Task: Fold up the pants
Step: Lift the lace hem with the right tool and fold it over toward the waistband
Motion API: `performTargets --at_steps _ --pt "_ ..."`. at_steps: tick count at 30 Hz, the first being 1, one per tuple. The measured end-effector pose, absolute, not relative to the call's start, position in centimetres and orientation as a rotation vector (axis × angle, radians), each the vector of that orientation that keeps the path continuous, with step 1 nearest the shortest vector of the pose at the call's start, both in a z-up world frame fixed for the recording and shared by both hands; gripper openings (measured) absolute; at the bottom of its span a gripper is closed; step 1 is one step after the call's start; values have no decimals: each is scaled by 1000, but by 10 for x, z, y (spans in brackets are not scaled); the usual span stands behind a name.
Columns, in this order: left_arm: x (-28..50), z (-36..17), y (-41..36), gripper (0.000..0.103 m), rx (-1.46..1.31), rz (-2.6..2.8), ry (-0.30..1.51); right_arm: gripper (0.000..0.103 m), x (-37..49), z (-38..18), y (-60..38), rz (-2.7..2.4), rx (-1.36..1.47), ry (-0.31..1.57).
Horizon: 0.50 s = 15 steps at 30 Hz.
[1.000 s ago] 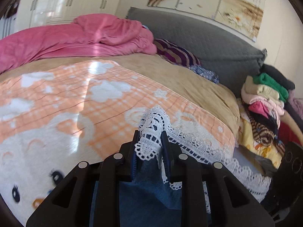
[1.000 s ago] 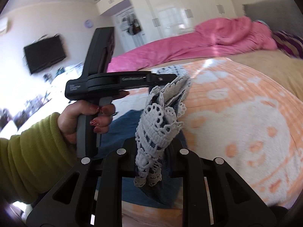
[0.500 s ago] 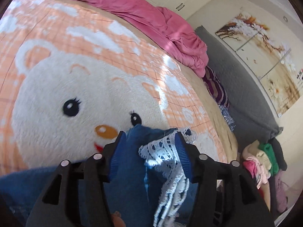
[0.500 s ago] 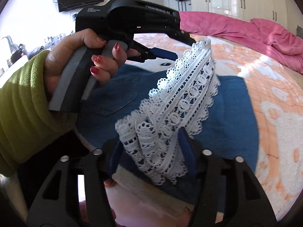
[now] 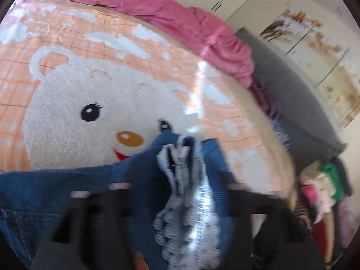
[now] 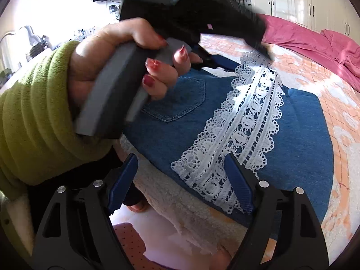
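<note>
The pants [image 6: 290,148] lie folded on the bear blanket [image 5: 74,117] of the bed, close to its near edge, and beyond them the blanket is free up to the pink quilt [image 5: 184,20]. They are blue denim with a back pocket showing, and a wide band of white lace [image 6: 243,132] runs across the top layer. The right tongs [image 6: 180,184] stand wide and their jaws are opening; the end of the lace lies between the blue pads, but nothing is gripped. The left tongs [image 5: 177,193], held by a hand [image 6: 126,65] in a green sleeve [image 6: 38,117], are blurred in their own view; their jaws are closing and bunched lace and denim lie between them. Behind the quilt there are white wardrobes [image 6: 299,0], and right of the quilt a grey headboard [image 5: 290,85] and a pile of clothes [image 5: 324,193].
</note>
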State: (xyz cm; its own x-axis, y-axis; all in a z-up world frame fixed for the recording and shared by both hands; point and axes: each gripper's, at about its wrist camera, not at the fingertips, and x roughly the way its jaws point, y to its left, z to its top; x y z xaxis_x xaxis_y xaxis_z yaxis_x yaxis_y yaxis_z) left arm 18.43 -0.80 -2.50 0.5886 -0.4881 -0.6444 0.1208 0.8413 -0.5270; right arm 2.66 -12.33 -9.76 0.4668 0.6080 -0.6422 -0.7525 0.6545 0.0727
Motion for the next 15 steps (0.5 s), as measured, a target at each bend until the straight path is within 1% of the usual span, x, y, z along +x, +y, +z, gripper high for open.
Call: performTargets --at_steps 4,5,6,7,9,11,12,13,14,15 --pt "188 -36 -5 16 -389 -305 869 72 20 -90 -133 831 -198 683" --pt "187 -37 -3 19 -372 -288 866 72 19 -89 -135 829 -193 680" --pt "186 -39 -1 28 -353 -263 874 72 16 -88 -137 824 -192 678" --pt "184 -39 1 31 -336 -249 881 72 16 -86 -138 814 -192 679" --pt "181 -31 5 32 -326 -248 865 72 17 -82 -148 806 -180 679" --pt "172 -16 9 43 -298 -223 844 72 17 -72 -155 791 -151 667" --pt "164 -9 12 51 -280 -205 828 72 17 -68 -159 787 -136 659" --pt "156 0 16 54 -257 -191 806 73 16 -62 -165 777 -116 646" --pt "149 8 20 56 -234 -180 783 74 16 -56 -169 769 -102 633" --pt "142 14 22 61 -214 -167 769 76 17 -50 -173 759 -90 622"
